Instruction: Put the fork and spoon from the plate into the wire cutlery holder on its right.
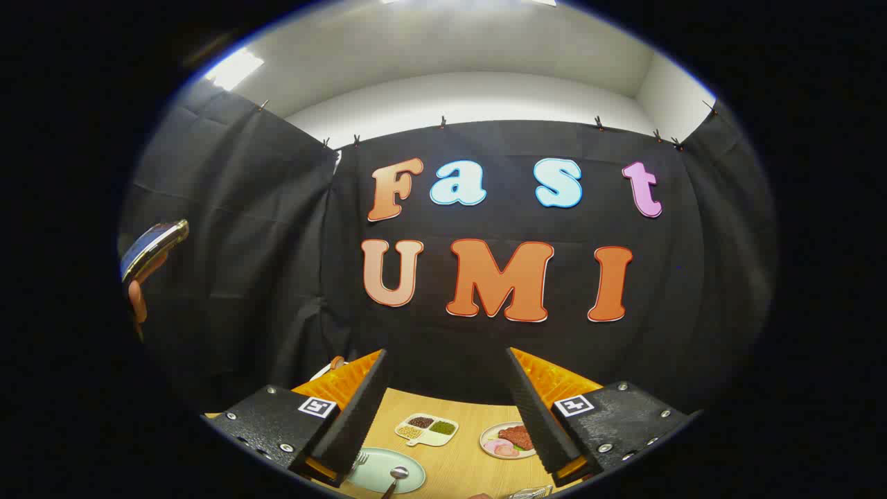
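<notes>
My gripper (447, 367) is held high over the wooden table (461, 457), its two fingers spread wide and open with nothing between them. Far below, by the left finger, lies a pale green plate (378, 475). A fork (359, 459) rests on the plate's left part, partly hidden behind the left finger. The spoon (396, 475) lies on the plate's right part, bowl pointing away. A bit of the wire cutlery holder (530, 493) peeks out to the right of the plate, below the right finger.
Beyond the plate sits a small divided dish (427, 430) of beans and grains. To its right is a plate of toy meat (508, 441), partly behind the right finger. A person's hand holds a phone (154, 248) at the far left.
</notes>
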{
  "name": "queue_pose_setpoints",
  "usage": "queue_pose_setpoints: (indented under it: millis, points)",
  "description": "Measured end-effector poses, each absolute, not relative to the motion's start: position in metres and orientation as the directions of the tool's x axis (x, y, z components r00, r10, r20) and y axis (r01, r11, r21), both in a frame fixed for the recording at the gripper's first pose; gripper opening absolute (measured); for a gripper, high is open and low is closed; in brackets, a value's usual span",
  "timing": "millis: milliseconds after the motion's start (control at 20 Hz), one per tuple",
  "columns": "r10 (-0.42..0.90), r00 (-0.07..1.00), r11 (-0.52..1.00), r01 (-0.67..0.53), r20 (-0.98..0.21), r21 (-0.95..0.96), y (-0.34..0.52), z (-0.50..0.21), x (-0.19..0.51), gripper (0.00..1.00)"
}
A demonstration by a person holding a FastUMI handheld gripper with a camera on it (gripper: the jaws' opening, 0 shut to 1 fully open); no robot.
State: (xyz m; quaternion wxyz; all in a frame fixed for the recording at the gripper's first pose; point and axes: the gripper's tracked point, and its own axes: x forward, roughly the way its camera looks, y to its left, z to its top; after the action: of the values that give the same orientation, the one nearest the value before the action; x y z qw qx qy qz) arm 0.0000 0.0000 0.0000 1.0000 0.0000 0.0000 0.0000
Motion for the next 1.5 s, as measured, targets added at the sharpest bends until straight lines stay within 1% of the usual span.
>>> queue_pose_setpoints:
  millis: [450,700,850,1000,1100,1200,1350,1500]
  points:
    - [0.13,0.991,0.991,-0.13,-0.013,0.033,0.002,-0.008,-0.002,0.98]
    - [0.139,0.988,0.989,-0.136,-0.066,0.051,0.005,-0.022,0.001,0.98]
    - [0.131,0.974,0.991,-0.122,-0.186,0.057,0.028,-0.061,0.021,0.98]
    - [0.16,0.902,0.987,-0.138,-0.4,0.085,0.053,-0.123,0.026,0.98]
    - [0.181,0.807,0.983,-0.134,-0.562,0.125,0.067,-0.167,0.032,0.98]
    - [0.211,0.693,0.977,-0.12,-0.69,0.179,0.083,-0.21,0.021,0.98]
    - [0.203,0.549,0.979,-0.091,-0.811,0.183,0.096,-0.261,0.018,0.96]
    - [0.167,0.422,0.985,-0.103,-0.891,0.136,0.096,-0.312,0.007,0.95]
